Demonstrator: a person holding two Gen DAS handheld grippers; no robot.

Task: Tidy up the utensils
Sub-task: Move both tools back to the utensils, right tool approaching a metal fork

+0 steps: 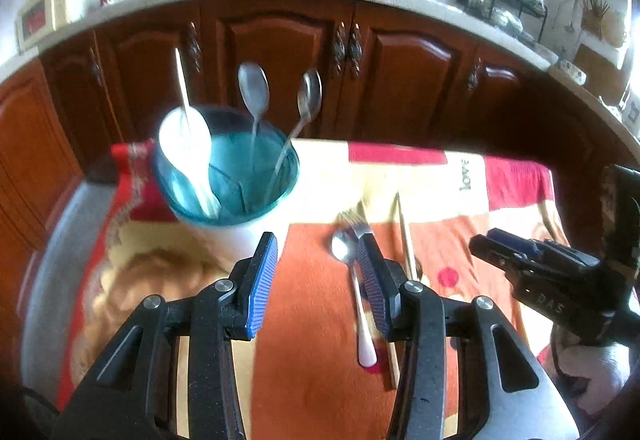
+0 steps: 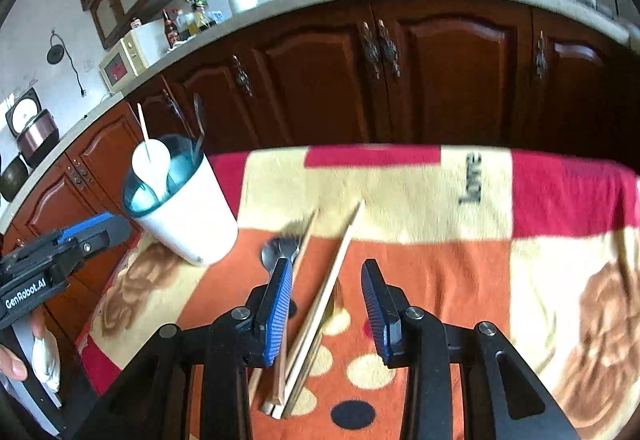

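From the left wrist view, the left gripper [image 1: 316, 264] has its fingers spread wide and holds nothing. Ahead and to its left stands the utensil cup [image 1: 226, 176], already loaded: a white spoon [image 1: 188, 144], a chopstick [image 1: 182, 80] and two metal spoons [image 1: 256, 92] stand in it. Just inside its right finger, on the blanket [image 1: 480, 200], lie a loose spoon [image 1: 352, 280] and a fork [image 1: 356, 222], with wooden chopsticks [image 1: 404, 236] just beyond that finger. The right gripper [image 1: 492, 240] shows at far right; whether it is spread cannot be told here.

From the right wrist view, the right gripper [image 2: 326, 280] is spread and empty, hovering above the chopsticks [image 2: 332, 272], which lie between its fingers. The spoon bowl [image 2: 276, 250] sits at its left fingertip; the cup [image 2: 180, 208] stands well off to the left.

By my judgement the sorting is roughly half done: spoon, fork and chopsticks remain.
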